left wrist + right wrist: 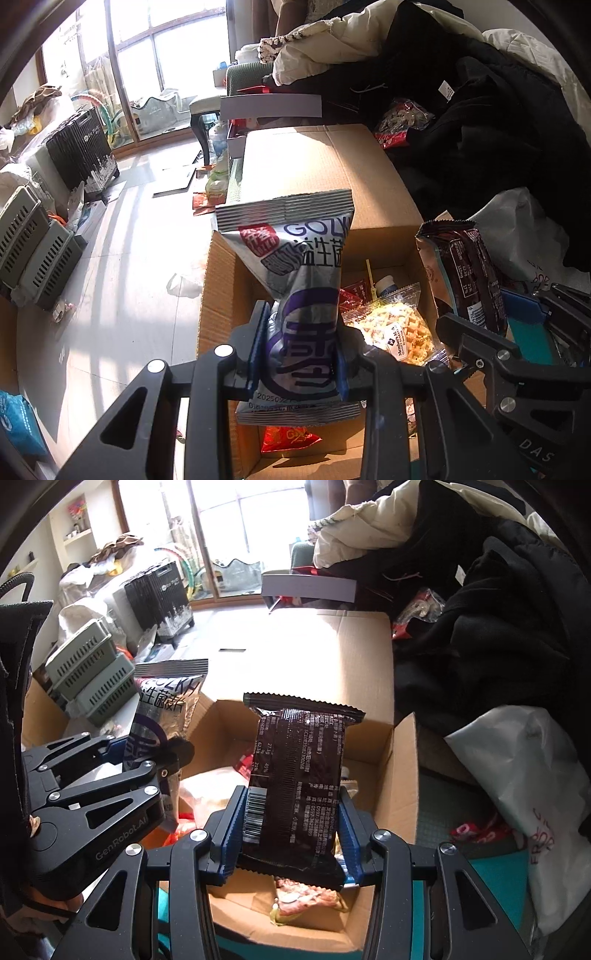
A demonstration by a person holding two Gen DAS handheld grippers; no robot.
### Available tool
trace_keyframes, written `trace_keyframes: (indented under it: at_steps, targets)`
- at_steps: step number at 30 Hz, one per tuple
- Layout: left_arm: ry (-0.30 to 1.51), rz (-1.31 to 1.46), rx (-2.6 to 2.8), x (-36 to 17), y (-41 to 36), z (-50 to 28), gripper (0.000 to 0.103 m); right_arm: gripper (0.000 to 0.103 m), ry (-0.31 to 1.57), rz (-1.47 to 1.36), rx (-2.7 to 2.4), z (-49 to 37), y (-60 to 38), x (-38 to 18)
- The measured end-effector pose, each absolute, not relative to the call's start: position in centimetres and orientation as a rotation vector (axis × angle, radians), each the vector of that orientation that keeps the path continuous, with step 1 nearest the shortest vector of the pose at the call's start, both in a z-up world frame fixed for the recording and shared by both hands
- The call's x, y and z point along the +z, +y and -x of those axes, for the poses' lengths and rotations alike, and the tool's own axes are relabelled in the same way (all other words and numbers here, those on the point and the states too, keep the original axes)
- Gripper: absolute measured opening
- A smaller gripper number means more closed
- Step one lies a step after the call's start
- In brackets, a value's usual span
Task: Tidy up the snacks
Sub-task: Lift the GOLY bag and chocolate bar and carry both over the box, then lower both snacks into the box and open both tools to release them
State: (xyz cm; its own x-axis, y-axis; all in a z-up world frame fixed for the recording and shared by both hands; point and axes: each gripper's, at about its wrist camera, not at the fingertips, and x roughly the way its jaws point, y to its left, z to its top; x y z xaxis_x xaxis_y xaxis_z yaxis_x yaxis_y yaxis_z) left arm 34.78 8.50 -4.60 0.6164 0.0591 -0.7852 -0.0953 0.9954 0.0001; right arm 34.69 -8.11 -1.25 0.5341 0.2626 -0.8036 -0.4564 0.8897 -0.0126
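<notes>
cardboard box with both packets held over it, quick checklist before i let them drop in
1. Left gripper shut on the silver snack packet: ok.
2. Right gripper shut on the dark brown snack packet: ok.
3. Cardboard box flaps open: ok.
4. Both packets above the opening: ok.
5. Free room among the snacks inside, such as the waffle snack bag: ok.
6. Packet seals intact: cannot tell.

Above the matt, corrugated cardboard box, a glossy silver foil packet and a shiny dark plastic wrapper sit between ribbed blue rubbery pads of matt black grippers.
</notes>
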Motion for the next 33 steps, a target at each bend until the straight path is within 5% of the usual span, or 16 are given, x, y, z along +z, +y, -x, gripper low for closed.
trace_keyframes:
  at_steps: [33]
  targets:
    - [1.119,0.015,0.078,-10.7,7.5,-34.9,0.030,0.050,1.094,0.265,0.346,-34.8,-8.0,-8.9]
